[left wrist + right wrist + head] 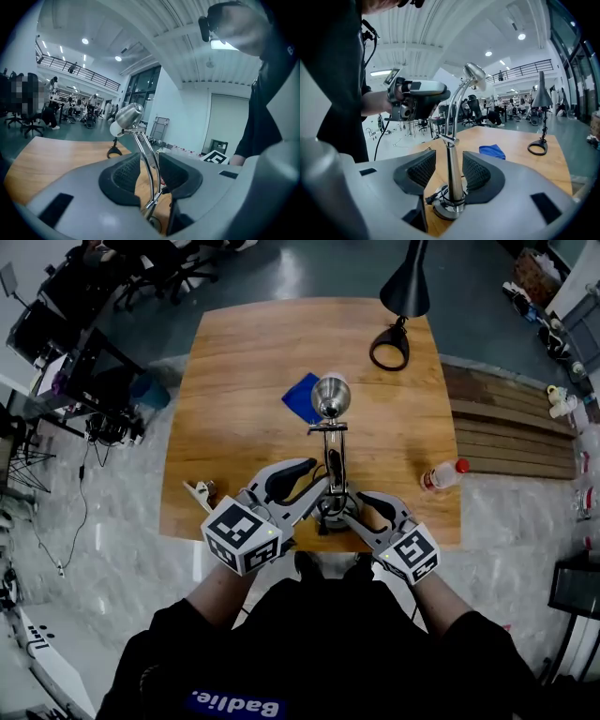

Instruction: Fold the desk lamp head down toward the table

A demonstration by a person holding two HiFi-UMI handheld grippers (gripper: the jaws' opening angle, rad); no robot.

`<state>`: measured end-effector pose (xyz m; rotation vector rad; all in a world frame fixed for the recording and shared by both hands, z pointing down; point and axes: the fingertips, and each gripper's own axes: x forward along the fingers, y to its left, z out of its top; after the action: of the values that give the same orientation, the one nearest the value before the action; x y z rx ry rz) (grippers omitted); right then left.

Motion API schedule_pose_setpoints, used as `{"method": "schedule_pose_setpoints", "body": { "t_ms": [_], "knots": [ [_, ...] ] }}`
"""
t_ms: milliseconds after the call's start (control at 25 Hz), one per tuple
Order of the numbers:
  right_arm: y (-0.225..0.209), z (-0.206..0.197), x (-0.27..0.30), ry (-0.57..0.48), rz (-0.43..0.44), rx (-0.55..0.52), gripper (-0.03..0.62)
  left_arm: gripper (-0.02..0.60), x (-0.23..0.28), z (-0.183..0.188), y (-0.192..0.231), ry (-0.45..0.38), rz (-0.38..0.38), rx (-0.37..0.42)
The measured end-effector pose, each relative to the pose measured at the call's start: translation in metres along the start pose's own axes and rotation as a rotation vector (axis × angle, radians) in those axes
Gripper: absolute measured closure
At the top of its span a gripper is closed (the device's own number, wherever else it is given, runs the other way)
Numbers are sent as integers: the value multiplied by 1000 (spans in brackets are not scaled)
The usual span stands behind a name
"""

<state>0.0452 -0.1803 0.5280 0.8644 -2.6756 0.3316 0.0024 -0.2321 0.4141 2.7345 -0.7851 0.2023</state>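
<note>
Grippers flank a shiny chrome desk lamp [330,395] that stands on its round base at the near edge of the square wooden table [234,381], with its post upright and its domed head raised on two thin rods. The left gripper [317,491] has its jaws apart, and its own view shows the lamp's thin chrome rods [147,161] running up between the ribbed pads, which do not press on them. The right gripper [359,514] is likewise spread wide, the thick chrome post [451,168] standing between its pads just above the base, with a gap on each side. Farther out lie a crumpled blue cloth [302,397] beside the lamp head, a black cone-shaded lamp [405,287] at the far edge, and a red-capped clear bottle [443,474] near the right edge.
</note>
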Motion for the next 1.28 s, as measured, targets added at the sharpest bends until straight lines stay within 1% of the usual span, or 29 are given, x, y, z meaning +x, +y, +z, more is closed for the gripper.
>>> {"method": "schedule_pose_setpoints", "body": {
  "t_ms": [160,320,480,560,600,720,800,1000,1160,1280],
  "knots": [
    [-4,-9,16,21,42,-39,431,462,12,1,5,19,2,-19],
    [-1,-16,34,33,87,-136,431,462,21,0,11,27,2,-38],
    [0,-15,47,25,103,-224,434,465,30,3,18,28,-1,-61],
    [-1,-12,51,18,102,-261,457,471,33,5,19,27,-11,-78],
    [-1,-12,51,13,103,-266,474,489,34,5,18,27,-23,-94],
    [-2,-14,50,-3,108,-262,479,509,35,3,18,24,-63,-177],
    [-3,-16,50,-3,105,-264,481,517,36,2,19,19,-77,-226],
    [-1,-16,50,-9,91,-289,481,523,38,0,20,32,-90,-294],
    [-1,-16,49,-5,79,-299,482,526,41,0,22,44,-109,-378],
    [0,-17,49,-2,76,-312,482,531,45,-4,29,51,-83,-424]
  ]
}}
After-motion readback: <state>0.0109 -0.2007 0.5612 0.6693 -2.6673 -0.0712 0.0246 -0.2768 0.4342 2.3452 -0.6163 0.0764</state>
